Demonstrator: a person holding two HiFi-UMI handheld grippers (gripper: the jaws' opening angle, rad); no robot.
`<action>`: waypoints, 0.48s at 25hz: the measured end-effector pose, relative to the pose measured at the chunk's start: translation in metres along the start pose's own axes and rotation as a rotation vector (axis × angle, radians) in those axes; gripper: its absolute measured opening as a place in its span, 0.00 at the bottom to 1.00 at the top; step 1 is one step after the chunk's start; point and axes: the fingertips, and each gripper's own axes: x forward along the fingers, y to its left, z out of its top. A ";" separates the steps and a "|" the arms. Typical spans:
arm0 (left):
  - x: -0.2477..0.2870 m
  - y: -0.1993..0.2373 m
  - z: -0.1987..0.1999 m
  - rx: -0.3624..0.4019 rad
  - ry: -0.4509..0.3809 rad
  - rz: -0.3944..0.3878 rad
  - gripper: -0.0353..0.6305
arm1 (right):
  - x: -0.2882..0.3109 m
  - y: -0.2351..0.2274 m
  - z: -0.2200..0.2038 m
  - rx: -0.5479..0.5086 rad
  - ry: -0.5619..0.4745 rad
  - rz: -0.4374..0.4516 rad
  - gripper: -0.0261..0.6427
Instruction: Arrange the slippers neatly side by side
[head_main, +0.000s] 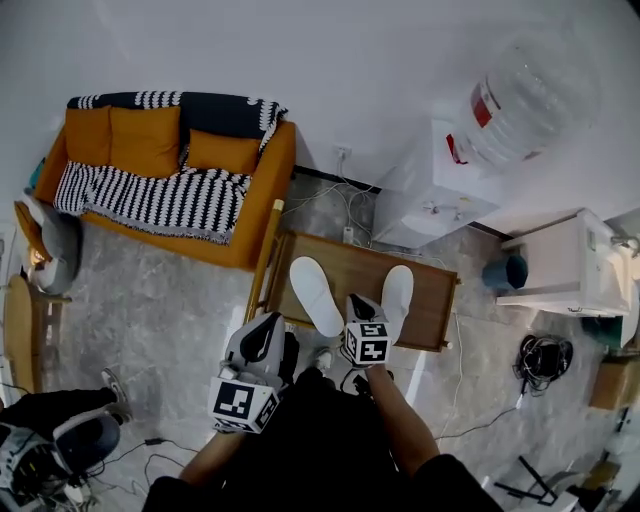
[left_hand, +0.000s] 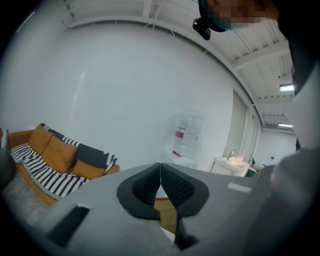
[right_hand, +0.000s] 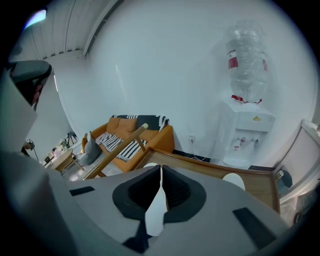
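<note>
One slipper (head_main: 313, 292), tilted on the table (head_main: 432, 298), is pinched at its near end by the right gripper (head_main: 357, 312); the other slipper (head_main: 398, 297) lies just right, lengthwise away; the left gripper (head_main: 268, 330) is closed, empty.

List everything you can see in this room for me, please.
left slipper: one, white, on table, edge pinched by right gripper
right slipper: one, white, on table, free
table: one, brown wood, centre floor
sofa: one, orange, upper left by wall
striped throw: one, black-and-white, on sofa seat
water dispenser: one, white, clear bottle on top, by wall
cabinet: one, white, far right
left gripper: one, grey, fingers shut, empty
right gripper: one, grey, fingers shut on left slipper
</note>
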 end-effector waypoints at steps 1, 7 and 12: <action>-0.002 0.003 -0.001 -0.005 0.001 0.008 0.08 | 0.002 0.004 0.000 -0.007 0.004 0.007 0.07; -0.012 0.020 -0.007 -0.024 0.001 0.041 0.08 | 0.021 0.022 -0.005 -0.047 0.043 0.035 0.07; -0.012 0.037 -0.008 -0.047 0.009 0.066 0.08 | 0.041 0.030 -0.012 -0.066 0.101 0.044 0.07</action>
